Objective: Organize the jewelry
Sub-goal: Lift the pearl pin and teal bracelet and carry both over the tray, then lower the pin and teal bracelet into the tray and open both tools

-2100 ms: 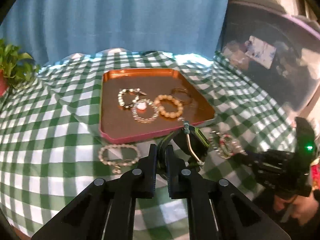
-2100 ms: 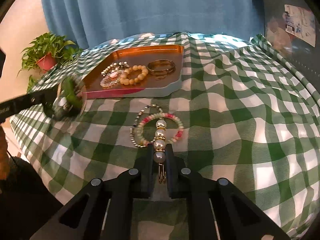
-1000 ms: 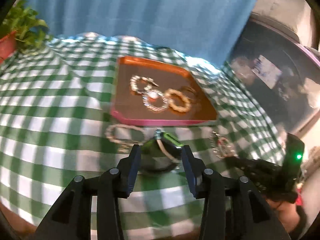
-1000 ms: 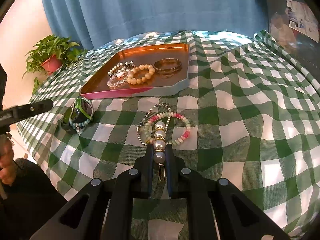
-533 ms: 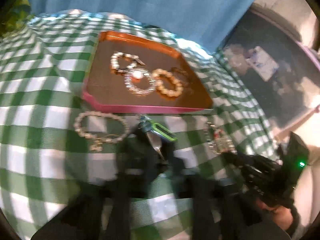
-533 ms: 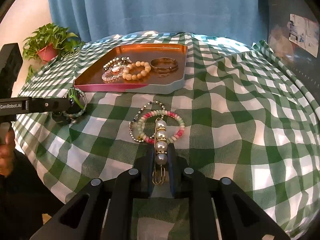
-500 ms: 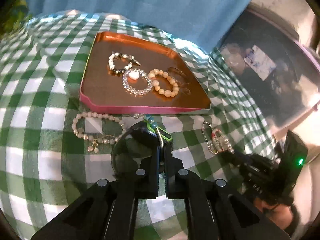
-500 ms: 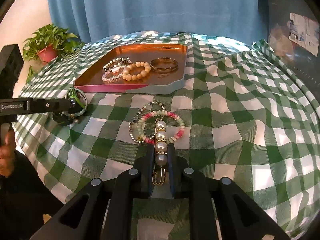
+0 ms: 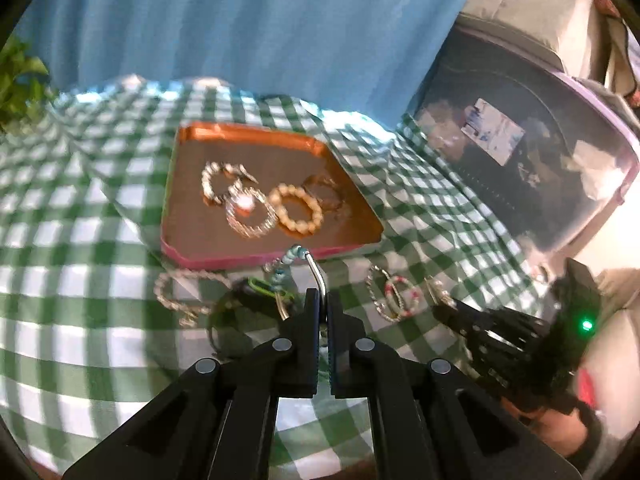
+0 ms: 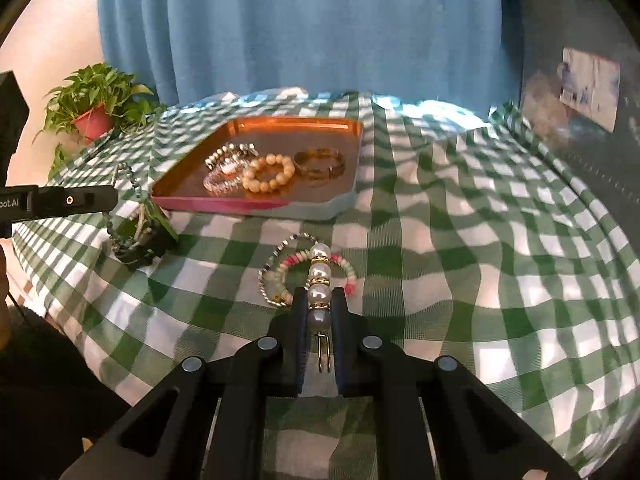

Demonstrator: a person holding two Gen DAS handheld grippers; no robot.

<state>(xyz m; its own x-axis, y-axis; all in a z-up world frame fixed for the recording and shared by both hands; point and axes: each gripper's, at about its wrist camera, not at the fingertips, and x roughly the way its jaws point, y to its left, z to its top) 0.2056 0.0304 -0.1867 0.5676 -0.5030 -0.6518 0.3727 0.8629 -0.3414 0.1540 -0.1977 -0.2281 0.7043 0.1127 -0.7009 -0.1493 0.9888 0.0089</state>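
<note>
pinching a pearl hair clip (image 10: pixel 319 280), right fingers (image 10: pixel 298 320) closed; left fingers (image 9: pixel 311 312) grip teal-beaded chain w/ green charm (image 9: pixel 286 268).

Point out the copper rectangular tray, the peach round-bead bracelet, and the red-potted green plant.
copper rectangular tray (image 10: pixel 296 123): right wrist view, far rim.
peach round-bead bracelet (image 10: pixel 251 178): right wrist view, left beads.
red-potted green plant (image 10: pixel 94 123): right wrist view, pot.

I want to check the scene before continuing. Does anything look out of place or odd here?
Yes. The left gripper pinches only the wire end of a blue beaded bracelet, so the green and black watch tangled with it hangs askew above the checked cloth. Other bracelets lie flat in the tray.
</note>
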